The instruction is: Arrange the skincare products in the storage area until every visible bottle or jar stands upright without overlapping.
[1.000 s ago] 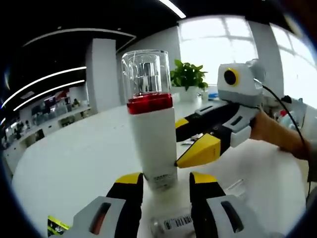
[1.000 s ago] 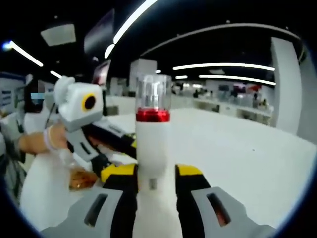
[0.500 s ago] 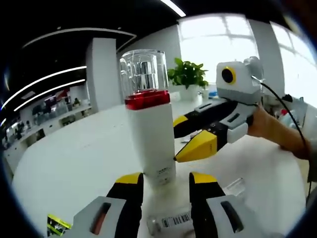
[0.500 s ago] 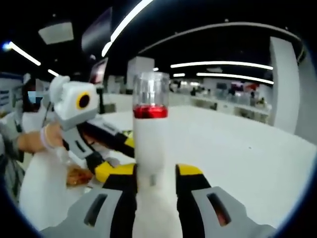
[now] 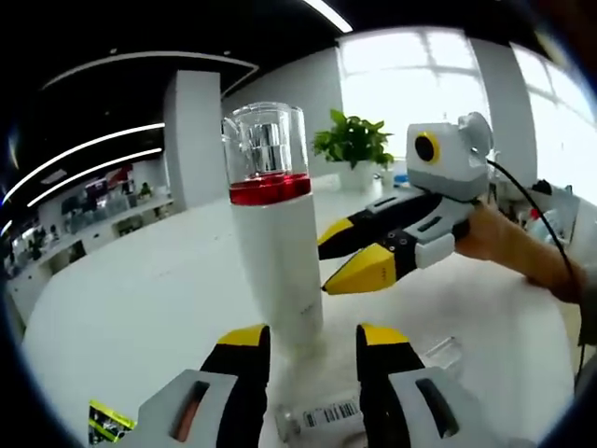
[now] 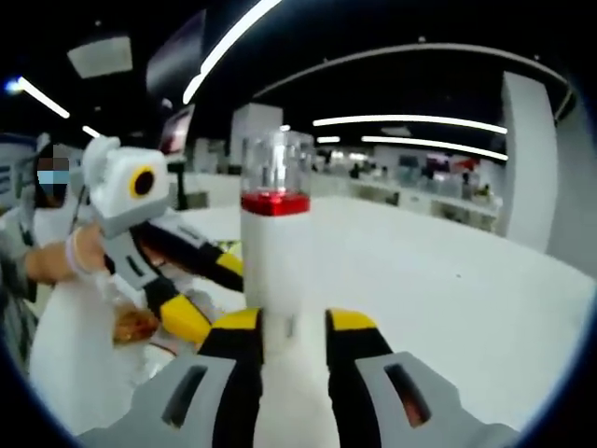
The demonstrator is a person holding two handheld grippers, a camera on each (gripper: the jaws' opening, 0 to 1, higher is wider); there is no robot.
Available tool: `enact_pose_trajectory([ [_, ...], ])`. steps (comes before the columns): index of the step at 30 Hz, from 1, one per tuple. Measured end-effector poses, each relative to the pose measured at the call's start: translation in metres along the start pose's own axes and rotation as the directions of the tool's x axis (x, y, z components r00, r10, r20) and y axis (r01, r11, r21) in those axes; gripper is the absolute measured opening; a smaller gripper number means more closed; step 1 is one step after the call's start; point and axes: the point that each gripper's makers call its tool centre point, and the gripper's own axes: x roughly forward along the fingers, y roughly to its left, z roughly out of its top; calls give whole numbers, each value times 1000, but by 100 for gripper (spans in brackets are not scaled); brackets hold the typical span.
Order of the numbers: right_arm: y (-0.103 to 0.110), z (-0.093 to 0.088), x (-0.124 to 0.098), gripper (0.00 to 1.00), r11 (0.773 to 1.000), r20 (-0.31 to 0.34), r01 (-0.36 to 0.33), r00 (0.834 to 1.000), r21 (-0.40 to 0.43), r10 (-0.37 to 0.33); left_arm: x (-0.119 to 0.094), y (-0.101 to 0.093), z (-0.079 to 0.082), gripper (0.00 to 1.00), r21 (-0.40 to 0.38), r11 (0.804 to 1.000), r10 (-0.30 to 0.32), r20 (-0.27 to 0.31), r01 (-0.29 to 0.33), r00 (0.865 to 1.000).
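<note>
A tall white bottle (image 5: pixel 278 266) with a red band and a clear cap stands upright on the white table (image 5: pixel 121 308). In the left gripper view it is just ahead of the yellow tips of the left gripper (image 5: pixel 312 341), whose fingers are apart and hold nothing. The right gripper (image 5: pixel 343 263) enters this view from the right, and its two yellow fingertips (image 5: pixel 366 271) are spread, the nearer one just beside the bottle, maybe touching it. This view also shows a small clear bottle (image 5: pixel 322 417) with a barcode label lying on its side between the left fingers, and a green plant (image 5: pixel 353 142) far behind.

In the right gripper view the white bottle (image 6: pixel 275 266) stands between the right gripper's own fingers (image 6: pixel 287 327); the picture is blurred, so I cannot tell if they press it. The left gripper (image 6: pixel 201 294) enters this view from the left, held by a hand (image 6: pixel 65 257), and an amber jar (image 6: pixel 133 324) shows beside it.
</note>
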Motion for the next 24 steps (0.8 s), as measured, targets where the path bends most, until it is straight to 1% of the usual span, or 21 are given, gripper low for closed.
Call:
enact_pose_trajectory([
  [3,1,0,-1,24,1000,0,-3,1000,-5,3,-1,3,0,38,-1,1000,12,4,-12,1000],
  [7,3,0,-2,25,1000,-1,-7,1000,-6,7,-2,5,1,38,-20,1000,16,16,-16,1000],
  [8,4,-1,-2,25,1000,-4,-10,1000,-5,10,-1,5,0,38,-18,1000,18,14,-18,1000],
  [12,9,-3,0,24,1000,-11,-27,1000,2,27,1,7,-1,38,31,999,45,5,-45,999],
  [21,10,-8,4,24,999,-33,-41,999,-5,41,3,8,-1,38,32,998,48,2,-48,999],
  [24,12,-7,4,23,999,-29,-49,998,-3,49,5,9,-3,38,30,998,49,-2,-49,999],
])
